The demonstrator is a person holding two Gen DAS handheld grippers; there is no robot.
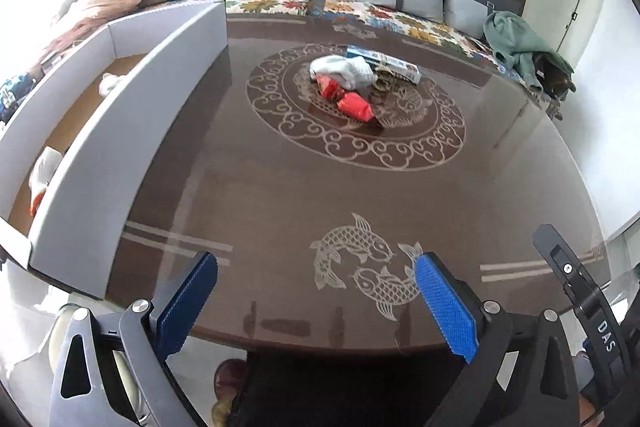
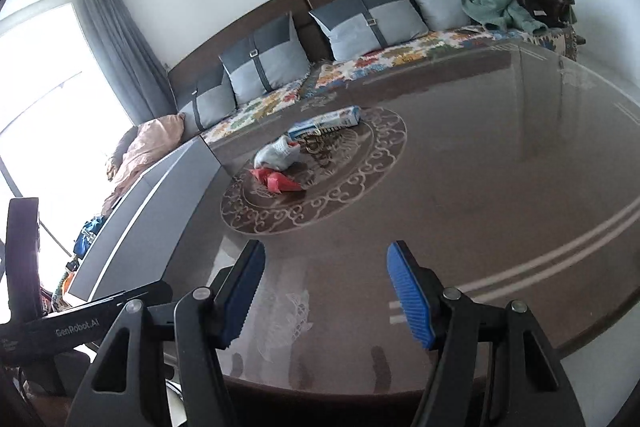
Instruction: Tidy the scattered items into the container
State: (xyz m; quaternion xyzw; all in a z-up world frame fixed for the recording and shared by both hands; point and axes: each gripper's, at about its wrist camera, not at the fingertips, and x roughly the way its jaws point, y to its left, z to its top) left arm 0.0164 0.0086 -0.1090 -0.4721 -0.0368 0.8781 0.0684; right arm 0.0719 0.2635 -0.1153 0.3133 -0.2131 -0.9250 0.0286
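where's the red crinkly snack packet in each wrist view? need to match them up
Left wrist view: the red crinkly snack packet lies above centre, on the near edge of the pile inside the table's round scroll medallion.
Right wrist view: the same packet lies left of centre, in the left part of the medallion.
Shared landmark: the crumpled white cloth right behind the packet in both.

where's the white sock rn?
White sock: mid-table in the scroll medallion, both views, between the blue box behind it and the red packets in front.
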